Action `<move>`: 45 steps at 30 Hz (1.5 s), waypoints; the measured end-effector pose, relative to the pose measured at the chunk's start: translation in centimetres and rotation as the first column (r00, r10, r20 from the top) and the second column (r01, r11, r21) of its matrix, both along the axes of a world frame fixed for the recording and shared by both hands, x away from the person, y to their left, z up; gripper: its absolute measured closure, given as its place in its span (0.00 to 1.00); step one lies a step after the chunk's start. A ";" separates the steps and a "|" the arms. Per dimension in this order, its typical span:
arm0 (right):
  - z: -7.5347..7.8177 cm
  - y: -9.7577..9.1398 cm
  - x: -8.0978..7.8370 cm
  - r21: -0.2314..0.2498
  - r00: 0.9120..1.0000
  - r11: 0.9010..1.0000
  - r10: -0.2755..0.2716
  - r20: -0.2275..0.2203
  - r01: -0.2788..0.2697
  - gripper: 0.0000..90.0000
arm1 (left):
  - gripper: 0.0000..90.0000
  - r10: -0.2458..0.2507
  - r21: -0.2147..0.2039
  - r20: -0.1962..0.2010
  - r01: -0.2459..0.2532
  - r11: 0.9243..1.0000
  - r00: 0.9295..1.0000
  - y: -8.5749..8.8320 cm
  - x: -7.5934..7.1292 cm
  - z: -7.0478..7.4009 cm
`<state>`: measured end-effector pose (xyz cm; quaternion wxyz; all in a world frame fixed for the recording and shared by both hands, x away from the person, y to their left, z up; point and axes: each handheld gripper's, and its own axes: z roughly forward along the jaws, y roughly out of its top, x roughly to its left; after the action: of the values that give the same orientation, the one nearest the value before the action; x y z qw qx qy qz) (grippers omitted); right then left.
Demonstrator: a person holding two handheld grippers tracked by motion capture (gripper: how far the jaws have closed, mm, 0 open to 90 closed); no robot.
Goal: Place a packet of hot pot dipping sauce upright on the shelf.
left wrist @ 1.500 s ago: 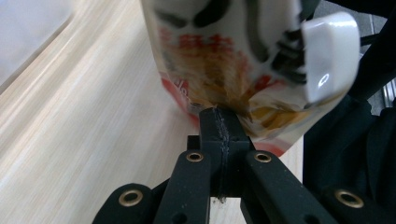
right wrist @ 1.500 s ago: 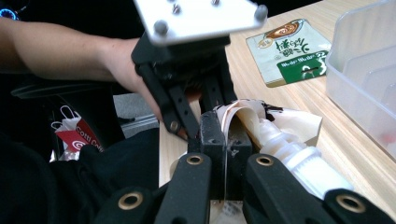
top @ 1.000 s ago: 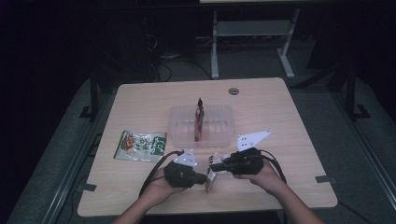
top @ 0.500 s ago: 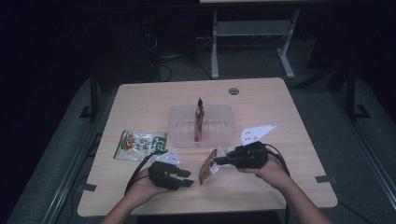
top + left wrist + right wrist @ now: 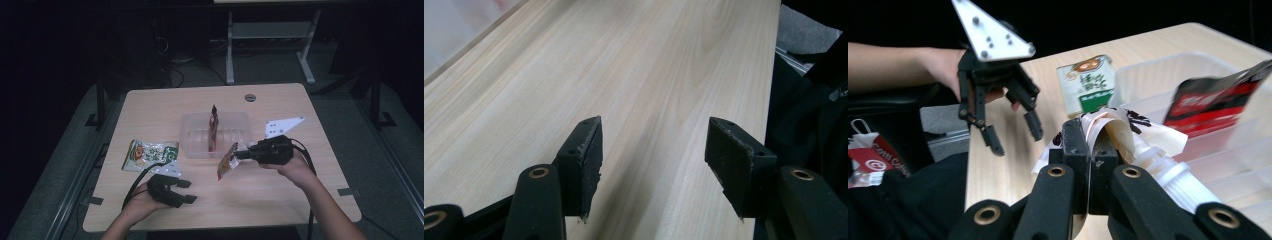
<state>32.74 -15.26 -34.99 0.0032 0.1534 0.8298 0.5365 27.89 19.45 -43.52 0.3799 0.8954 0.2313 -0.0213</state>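
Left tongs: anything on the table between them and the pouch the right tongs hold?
Nothing: high view shows bare table between left tongs and pouch.

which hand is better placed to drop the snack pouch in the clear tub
Right: the right gripper is shut on the snack pouch beside the clear tub. The left gripper, jaws just opened, holds nothing.

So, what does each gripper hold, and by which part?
Right gripper: shut on the white-brown snack packet, by its top edge. Left gripper: open, holding nothing.
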 end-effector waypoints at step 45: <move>1.4 -5.7 8.3 -0.123 0.965 0.957 -0.263 0.021 0.263 0.99 | 0.43 -0.028 0.010 -0.011 0.028 1.000 1.000 -0.7 -0.1 -0.4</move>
<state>41.06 -20.97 -33.55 0.0860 0.2606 0.8340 0.4786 27.74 18.74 -43.89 0.3737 0.9003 0.2209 -0.0304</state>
